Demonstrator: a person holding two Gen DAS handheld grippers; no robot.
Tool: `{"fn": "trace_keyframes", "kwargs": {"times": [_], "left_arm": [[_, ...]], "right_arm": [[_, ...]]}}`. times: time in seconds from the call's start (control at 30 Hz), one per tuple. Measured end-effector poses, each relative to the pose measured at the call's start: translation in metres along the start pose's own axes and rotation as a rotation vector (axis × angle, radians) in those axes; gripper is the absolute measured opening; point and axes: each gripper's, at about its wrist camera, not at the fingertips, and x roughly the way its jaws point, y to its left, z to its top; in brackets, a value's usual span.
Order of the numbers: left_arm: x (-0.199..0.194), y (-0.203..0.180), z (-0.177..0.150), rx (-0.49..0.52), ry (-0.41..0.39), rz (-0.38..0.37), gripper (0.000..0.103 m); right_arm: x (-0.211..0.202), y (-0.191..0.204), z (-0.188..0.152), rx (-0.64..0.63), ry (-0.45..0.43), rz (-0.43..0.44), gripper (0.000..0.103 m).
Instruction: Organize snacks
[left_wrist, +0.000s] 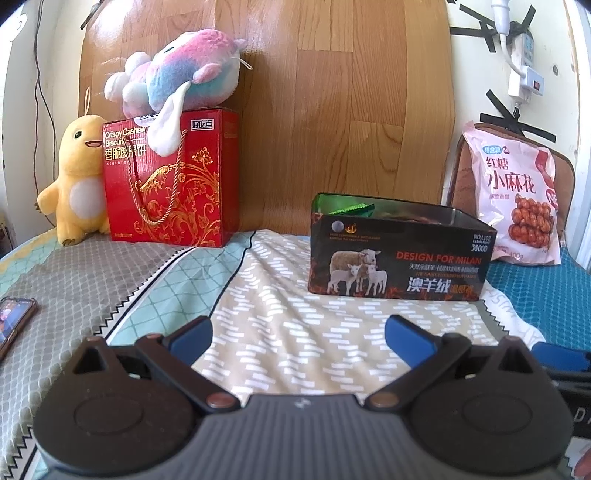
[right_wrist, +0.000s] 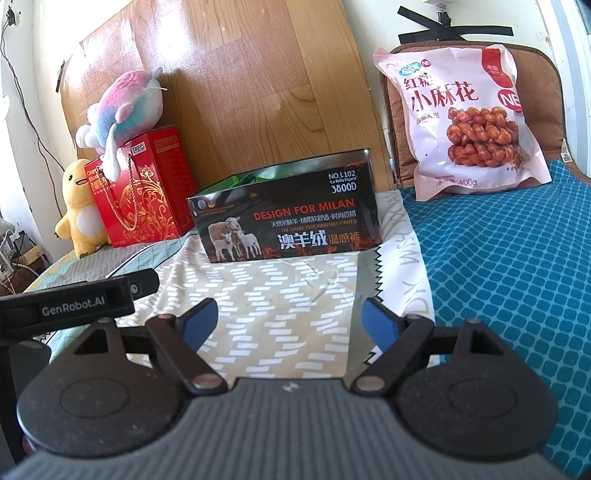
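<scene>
Black box (left_wrist: 400, 254) on the bed (left_wrist: 280, 295), open at the top, printed with sheep, flames and "DESIGN FOR MILAN". Inside, against the far left corner, something green (left_wrist: 352, 210) poking just above the rim, perhaps a snack packet, though too little visible to be sure; nothing else of the inside on show. Same box (right_wrist: 291, 218) in the right view, a sliver of green at its back left edge.

Right of the box and apart from it, a pink snack bag (left_wrist: 517, 192), upright, leaning on a brown cushion (left_wrist: 461, 177) by the wall. Puffy and sealed, with large dark Chinese characters, a red patch at the upper corner and a picture of golden-brown twisted dough sticks on the lower half. Clearer in the right view (right_wrist: 469, 118), standing on the teal patterned part of the bedcover.

To the left, against the wooden headboard (left_wrist: 332, 92), a red gift box (left_wrist: 173, 177) with gold scrollwork and a rope handle, closed, contents hidden. Pastel soft toy (left_wrist: 181, 70) lying on top of it, yellow soft toy (left_wrist: 74, 177) touching its left side. Phone (left_wrist: 14, 321) at the left edge of the bed.

Left tool (left_wrist: 297, 336) low over the bedcover, blue pads spread apart, nothing between. Right tool (right_wrist: 290, 321) likewise wide apart and empty, short of the black box.
</scene>
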Motion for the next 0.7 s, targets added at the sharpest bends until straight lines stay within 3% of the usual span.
{"fn": "trace_keyframes", "kwargs": {"times": [0.37,0.5,0.7], "left_arm": [[-0.005,-0.002,-0.001,0.016,-0.043,0.038,0.103],[-0.017,-0.002,0.000,0.005,-0.136,0.080,0.103],[-0.056,-0.010,-0.002,0.034,-0.338,0.126,0.103]], "right_arm": [[0.000,0.000,0.001,0.000,0.000,0.000,0.087],[0.000,0.000,0.001,-0.001,0.000,0.002,0.087],[-0.001,0.001,0.000,-0.001,0.001,0.013,0.088]]}}
